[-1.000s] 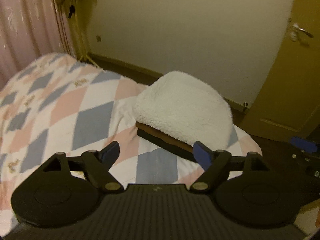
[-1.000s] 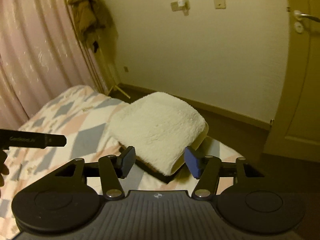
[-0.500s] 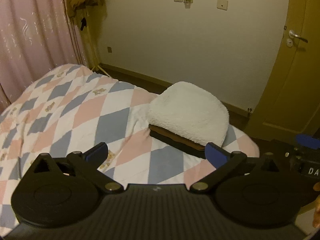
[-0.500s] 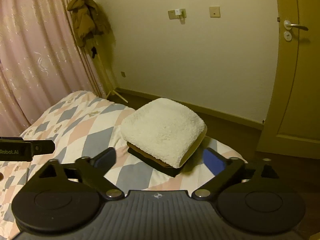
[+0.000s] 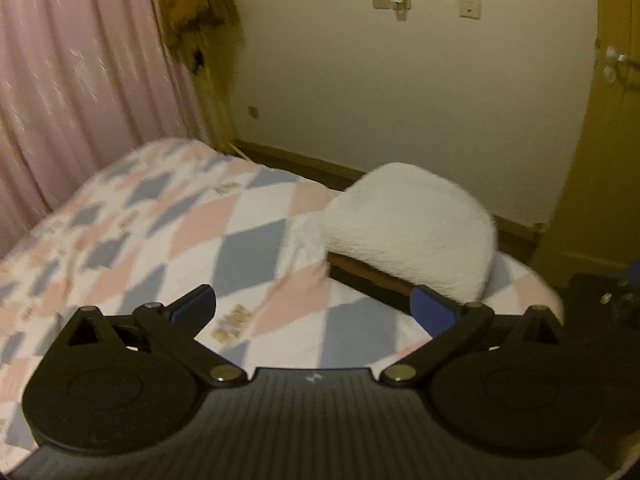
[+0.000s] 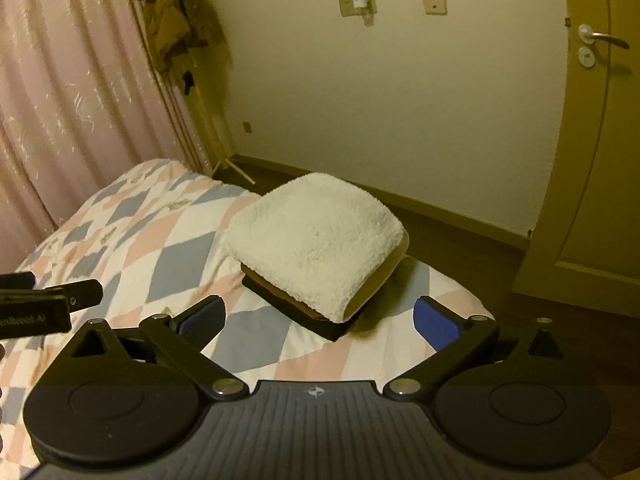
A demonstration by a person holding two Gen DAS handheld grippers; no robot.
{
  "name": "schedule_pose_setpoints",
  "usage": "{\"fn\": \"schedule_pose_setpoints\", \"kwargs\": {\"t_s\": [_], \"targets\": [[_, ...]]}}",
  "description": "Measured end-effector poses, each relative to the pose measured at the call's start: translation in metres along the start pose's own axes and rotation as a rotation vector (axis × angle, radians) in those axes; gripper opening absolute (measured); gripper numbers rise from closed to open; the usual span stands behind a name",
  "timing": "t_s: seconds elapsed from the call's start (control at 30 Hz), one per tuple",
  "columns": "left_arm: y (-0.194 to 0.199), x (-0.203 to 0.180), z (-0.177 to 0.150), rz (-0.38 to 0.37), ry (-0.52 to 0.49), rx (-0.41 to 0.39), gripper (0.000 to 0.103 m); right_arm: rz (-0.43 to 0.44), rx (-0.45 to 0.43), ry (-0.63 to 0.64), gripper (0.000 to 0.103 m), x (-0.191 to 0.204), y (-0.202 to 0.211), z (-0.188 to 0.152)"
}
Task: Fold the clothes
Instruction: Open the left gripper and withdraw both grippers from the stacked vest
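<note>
A folded white fleece garment (image 6: 316, 240) lies on top of a small stack of folded clothes, a brown layer (image 6: 288, 302) and a black one (image 6: 320, 326) under it, at the far corner of the bed. The same fleece (image 5: 412, 228) shows blurred in the left wrist view. My right gripper (image 6: 318, 320) hangs a little short of the stack, jaws spread wide, nothing between them. My left gripper (image 5: 312, 306) is open too, over the quilt to the left of the stack. Part of the left tool (image 6: 40, 304) shows at the right view's left edge.
The bed carries a quilt of pink, grey and white diamonds (image 6: 168, 240). Pink curtains (image 6: 72, 100) hang at the left, a coat stand with a brown jacket (image 6: 172, 28) stands in the corner. A yellow door (image 6: 596, 152) and dark floor (image 6: 460, 248) lie right of the bed.
Both grippers' jaws spread from partly open to wide and drew back from the stack. The left view swung leftward and is blurred.
</note>
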State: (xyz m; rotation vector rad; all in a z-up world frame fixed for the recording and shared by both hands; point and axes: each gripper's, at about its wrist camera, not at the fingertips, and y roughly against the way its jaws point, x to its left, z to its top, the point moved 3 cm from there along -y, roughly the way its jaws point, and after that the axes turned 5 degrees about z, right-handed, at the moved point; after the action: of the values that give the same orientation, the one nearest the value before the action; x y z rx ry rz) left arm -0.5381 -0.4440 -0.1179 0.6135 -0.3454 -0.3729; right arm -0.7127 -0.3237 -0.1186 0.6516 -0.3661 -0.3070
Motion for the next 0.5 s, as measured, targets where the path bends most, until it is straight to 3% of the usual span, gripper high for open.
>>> {"fn": "schedule_pose_setpoints", "kwargs": {"t_s": [0.1,0.27,0.5], "targets": [[-0.012,-0.011,-0.023,0.059,0.02,-0.019,0.103,-0.004,0.005,0.03,0.103,-0.009,-0.018,-0.012],[-0.034,-0.023,-0.075,0.057,0.087,-0.019,0.103,0.014,-0.045,0.072,0.103,-0.025,-0.048,-0.045],[-0.051,-0.048,-0.154,0.075,0.074,-0.047,0.102,0.094,-0.065,0.026,0.103,-0.054,-0.079,-0.102]]}}
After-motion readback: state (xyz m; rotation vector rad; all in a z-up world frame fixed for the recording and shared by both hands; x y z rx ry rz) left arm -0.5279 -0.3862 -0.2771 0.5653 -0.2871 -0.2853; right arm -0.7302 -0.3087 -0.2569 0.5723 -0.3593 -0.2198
